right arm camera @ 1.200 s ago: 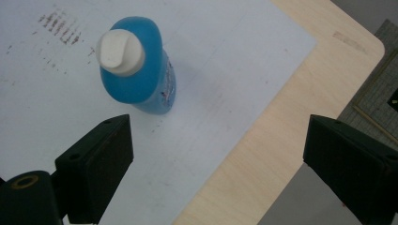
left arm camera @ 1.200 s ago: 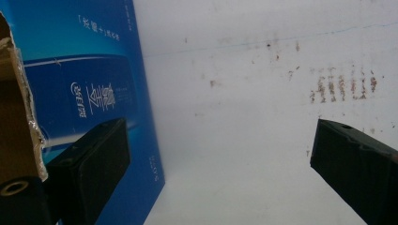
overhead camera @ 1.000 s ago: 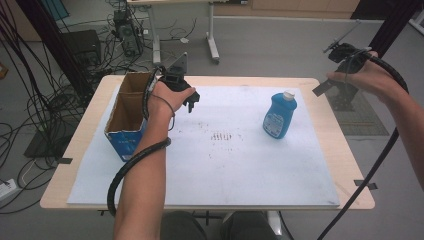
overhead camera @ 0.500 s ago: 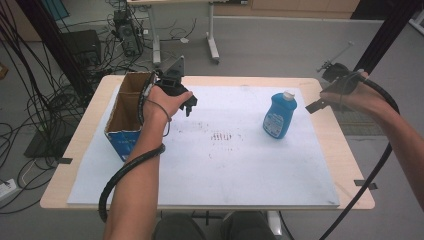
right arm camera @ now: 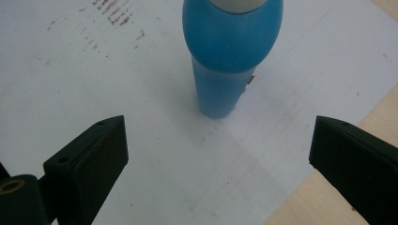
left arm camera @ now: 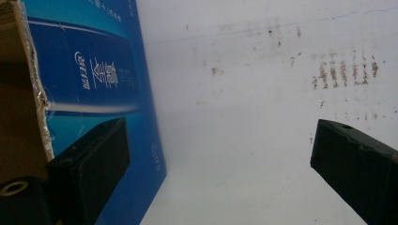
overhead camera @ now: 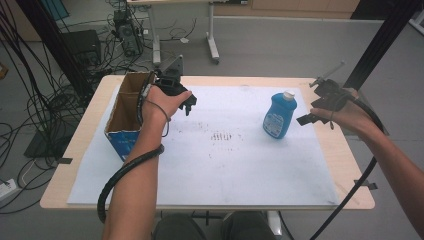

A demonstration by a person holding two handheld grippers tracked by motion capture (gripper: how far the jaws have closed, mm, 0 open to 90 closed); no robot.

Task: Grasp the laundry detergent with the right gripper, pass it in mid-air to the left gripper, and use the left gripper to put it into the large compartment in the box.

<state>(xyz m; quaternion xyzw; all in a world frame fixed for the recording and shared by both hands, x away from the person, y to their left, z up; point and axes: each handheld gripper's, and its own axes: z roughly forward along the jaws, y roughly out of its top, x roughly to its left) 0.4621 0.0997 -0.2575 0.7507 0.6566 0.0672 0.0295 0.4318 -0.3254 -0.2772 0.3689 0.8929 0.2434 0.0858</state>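
Observation:
A blue bottle [overhead camera: 280, 116] with a white cap stands upright on the white mat [overhead camera: 225, 165], right of centre. My right gripper [overhead camera: 311, 102] hovers just to its right, open and empty. In the right gripper view the blue bottle [right arm camera: 230, 47] stands ahead of the wide-apart jaws of the right gripper [right arm camera: 218, 159], apart from them. An open cardboard box [overhead camera: 125, 112] with blue sides stands at the mat's left. My left gripper [overhead camera: 187, 102] is held beside the box's far end, open and empty. In the left gripper view the box's blue side [left arm camera: 94, 79] lies close to one jaw of the left gripper [left arm camera: 220, 164].
Brown smudges [overhead camera: 222, 136] mark the mat's middle. The wooden table [overhead camera: 350, 165] shows as a bare strip around the mat. Cables trail from both grippers over the near table edge. Beyond the table are desk legs and tangled floor cables [overhead camera: 125, 35].
My right gripper has moved left and down, from beyond the table's right edge to close beside the bottle. The left gripper has barely shifted next to the box.

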